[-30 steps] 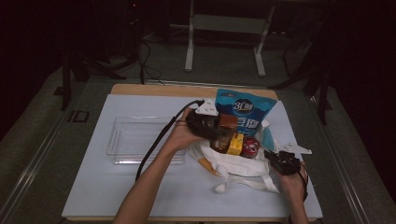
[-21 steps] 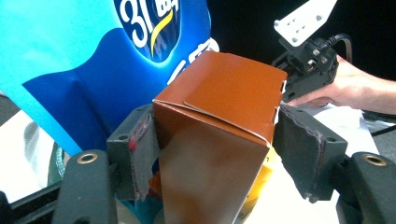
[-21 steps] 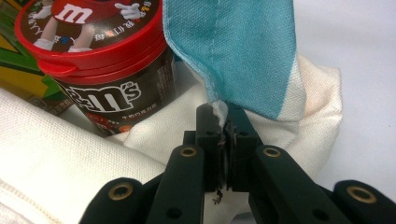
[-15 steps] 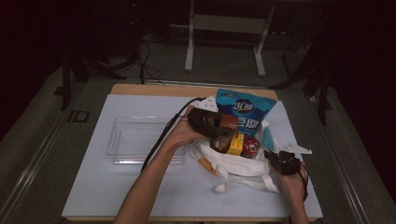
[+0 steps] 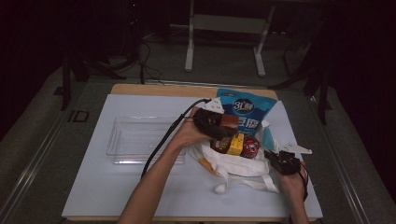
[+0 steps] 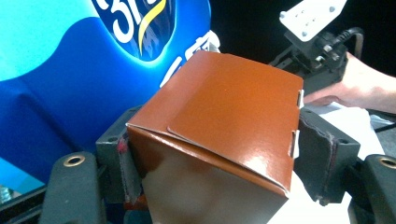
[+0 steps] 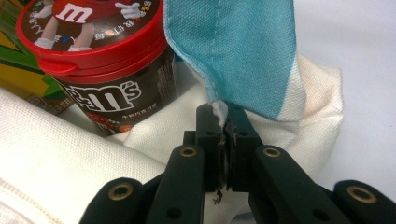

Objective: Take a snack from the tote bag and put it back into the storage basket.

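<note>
A glossy brown carton sits between the pads of my left gripper, whose jaws have just been opening a little; both pads still touch its sides. In the high view that gripper holds the carton over the mouth of a white cloth bag. My right gripper is shut on the bag's blue-and-white cloth edge, at the bag's right end. Inside the bag stand a red-lidded M&M's tub and a yellow pack.
A big blue snack bag lies behind the cloth bag. A clear plastic tray rests on the white mat to the left. The left gripper's cable trails across the tray's right end.
The left hand with the brown carton has edged slightly right, toward the cloth bag. The right hand has kept still on the cloth.
</note>
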The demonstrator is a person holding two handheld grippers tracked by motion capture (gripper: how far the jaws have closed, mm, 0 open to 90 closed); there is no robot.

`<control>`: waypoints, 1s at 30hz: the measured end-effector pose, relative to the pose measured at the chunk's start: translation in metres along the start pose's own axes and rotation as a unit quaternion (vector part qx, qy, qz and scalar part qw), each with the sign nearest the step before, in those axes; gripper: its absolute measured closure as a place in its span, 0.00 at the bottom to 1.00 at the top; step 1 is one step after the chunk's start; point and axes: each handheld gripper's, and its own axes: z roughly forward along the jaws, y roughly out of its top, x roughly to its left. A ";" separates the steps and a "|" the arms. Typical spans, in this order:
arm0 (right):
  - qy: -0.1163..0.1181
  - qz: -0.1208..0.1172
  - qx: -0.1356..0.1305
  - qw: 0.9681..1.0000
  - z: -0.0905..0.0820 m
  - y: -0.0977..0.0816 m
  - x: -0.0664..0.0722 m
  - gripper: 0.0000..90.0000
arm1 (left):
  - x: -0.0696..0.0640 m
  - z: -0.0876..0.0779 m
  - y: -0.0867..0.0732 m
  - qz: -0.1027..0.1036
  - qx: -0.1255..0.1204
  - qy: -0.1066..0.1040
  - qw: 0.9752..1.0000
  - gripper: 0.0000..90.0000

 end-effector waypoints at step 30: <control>0.010 0.007 -0.001 1.000 -0.001 0.001 -0.003 0.95 | 0.002 -0.011 -0.012 -0.026 -0.043 -0.053 0.997 0.37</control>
